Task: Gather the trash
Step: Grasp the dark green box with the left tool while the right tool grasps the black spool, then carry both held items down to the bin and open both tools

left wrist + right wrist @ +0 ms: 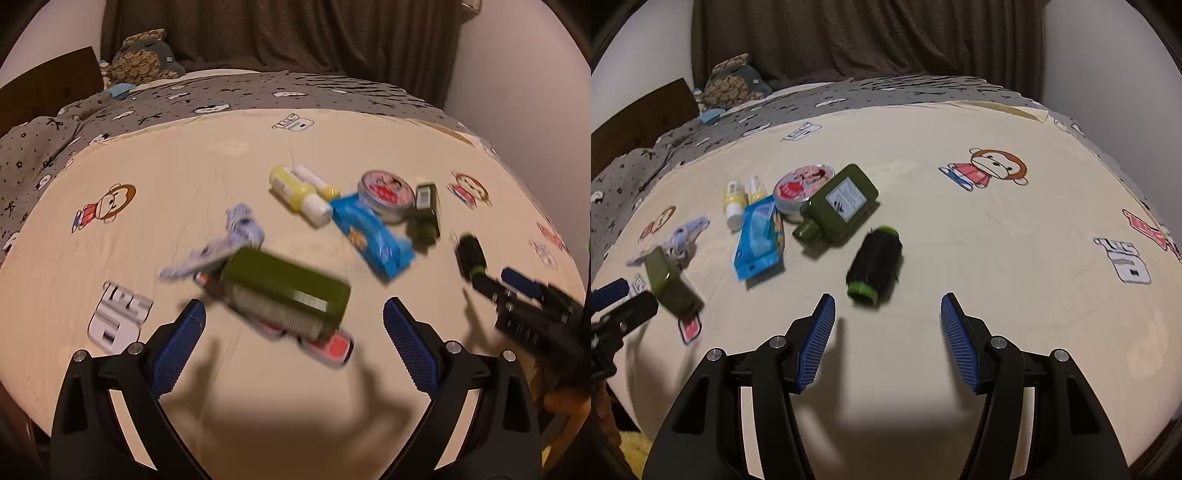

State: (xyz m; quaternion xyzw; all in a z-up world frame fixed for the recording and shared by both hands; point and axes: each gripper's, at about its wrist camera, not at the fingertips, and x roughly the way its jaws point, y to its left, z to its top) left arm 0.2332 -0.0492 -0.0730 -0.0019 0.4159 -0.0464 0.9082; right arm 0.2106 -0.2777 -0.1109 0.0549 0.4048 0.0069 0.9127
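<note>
Both grippers hang spread and empty-handed over the cream cartoon-print bedsheet [960, 229]. The left gripper [293, 332] faces a blurred olive box [288, 295] with a crumpled lilac wrapper [229, 243] behind. The right gripper [888, 321] faces a bristly black roller [874, 266]; beyond, toward the grey far edge, a blue packet [759, 236], olive bottle [838, 205] and round tin [803, 186] crowd together.

Right tongs [888, 317]: jaws wide apart, empty. Black roller [874, 265]: on bed [1015, 258], just beyond left pad [817, 343].
</note>
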